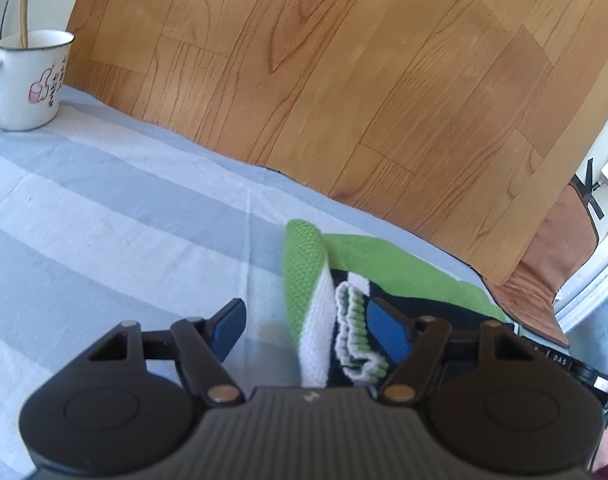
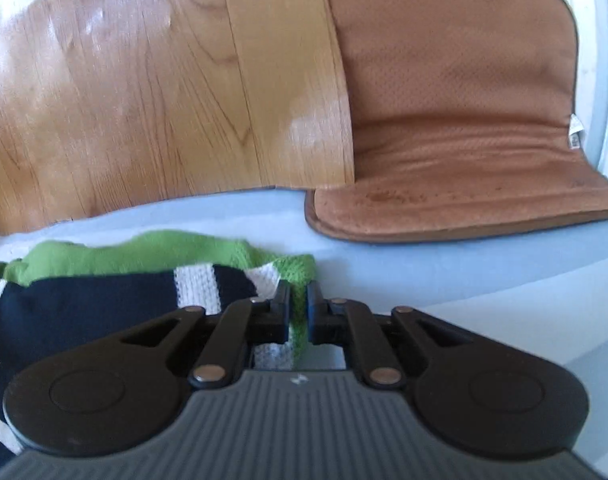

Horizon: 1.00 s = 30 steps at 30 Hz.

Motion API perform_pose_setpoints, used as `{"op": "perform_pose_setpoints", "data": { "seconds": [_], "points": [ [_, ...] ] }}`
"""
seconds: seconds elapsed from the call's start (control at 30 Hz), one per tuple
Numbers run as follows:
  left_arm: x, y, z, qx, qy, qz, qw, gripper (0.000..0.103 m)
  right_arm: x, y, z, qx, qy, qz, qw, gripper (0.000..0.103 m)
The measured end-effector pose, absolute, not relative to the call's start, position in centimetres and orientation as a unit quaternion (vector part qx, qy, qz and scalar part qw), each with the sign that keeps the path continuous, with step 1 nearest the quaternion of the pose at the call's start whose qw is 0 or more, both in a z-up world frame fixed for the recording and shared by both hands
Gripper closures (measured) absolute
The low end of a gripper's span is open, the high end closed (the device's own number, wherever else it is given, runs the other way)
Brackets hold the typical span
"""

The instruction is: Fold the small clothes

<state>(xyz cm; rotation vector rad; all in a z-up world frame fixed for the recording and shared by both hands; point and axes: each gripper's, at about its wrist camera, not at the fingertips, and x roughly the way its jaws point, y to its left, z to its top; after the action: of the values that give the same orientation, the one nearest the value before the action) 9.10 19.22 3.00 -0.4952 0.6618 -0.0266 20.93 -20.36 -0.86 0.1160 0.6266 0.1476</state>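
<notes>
A white enamel mug with a wooden stick in it stands at the far left of the counter, which is covered by a pale blue-and-white striped cloth. The left tool hangs with its blue-padded jaws apart, a green, white and navy knitted garment bunched between them, untouched by the left pad. The right tool is clamped on the garment's green edge, near a brown padded cushion.

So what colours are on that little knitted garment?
Green, white and navy stripes on the garment, clearest in the left wrist view.
</notes>
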Motion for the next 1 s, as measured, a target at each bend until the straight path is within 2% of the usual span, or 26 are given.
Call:
{"op": "perform_pose_setpoints", "data": {
  "seconds": [0.03,0.1,0.23,0.3,0.37,0.4,0.43,0.47,0.63,0.77,0.9,1.0],
  "points": [
    [8.9,19.0,3.2,-0.235,0.318,-0.013,0.918,0.035,20.6,-20.5,-0.5,0.064,0.302,0.069,0.949,0.084],
    [8.8,18.6,3.8,-0.223,0.309,-0.009,0.924,0.035,19.5,-21.2,0.4,0.094,0.288,0.082,0.949,0.064],
    [9.2,16.5,4.6,-0.172,0.312,-0.014,0.934,0.035,18.3,-21.6,1.4,0.141,0.278,0.106,0.944,0.062],
    [9.9,15.0,4.3,-0.131,0.327,-0.001,0.936,0.038,17.7,-20.8,1.7,0.151,0.28,0.131,0.939,0.062],
    [10.7,14.3,3.4,-0.111,0.344,0.005,0.933,0.055,17.1,-20.0,1.5,0.145,0.29,0.159,0.932,0.062],
    [11.0,14.1,3.0,-0.104,0.351,0.012,0.93,0.074,17.0,-19.6,1.4,0.143,0.3,0.169,0.928,0.062],
    [11.2,14.2,2.6,-0.098,0.348,0.022,0.932,0.08,17.1,-19.3,1.1,0.144,0.311,0.179,0.922,0.062],
    [11.2,14.3,2.6,-0.094,0.34,0.025,0.935,0.085,17.2,-18.9,0.7,0.145,0.321,0.188,0.917,0.062],
    [11.1,14.8,1.9,-0.078,0.314,0.074,0.943,0.093,17.4,-17.7,-1.1,0.159,0.309,0.206,0.915,0.064],
    [11.3,17.4,1.5,-0.144,0.327,0.08,0.93,0.093,18.0,-18.9,-1.6,0.21,0.309,0.21,0.904,0.068],
    [11.1,16.8,1.7,-0.126,0.323,0.084,0.934,0.09,18.2,-19.9,-1.8,0.254,0.31,0.216,0.89,0.068],
    [10.1,17.5,2.0,-0.154,0.316,0.103,0.931,0.073,16.9,-20.1,-1.5,0.255,0.294,0.21,0.897,0.064]
  ]
}}
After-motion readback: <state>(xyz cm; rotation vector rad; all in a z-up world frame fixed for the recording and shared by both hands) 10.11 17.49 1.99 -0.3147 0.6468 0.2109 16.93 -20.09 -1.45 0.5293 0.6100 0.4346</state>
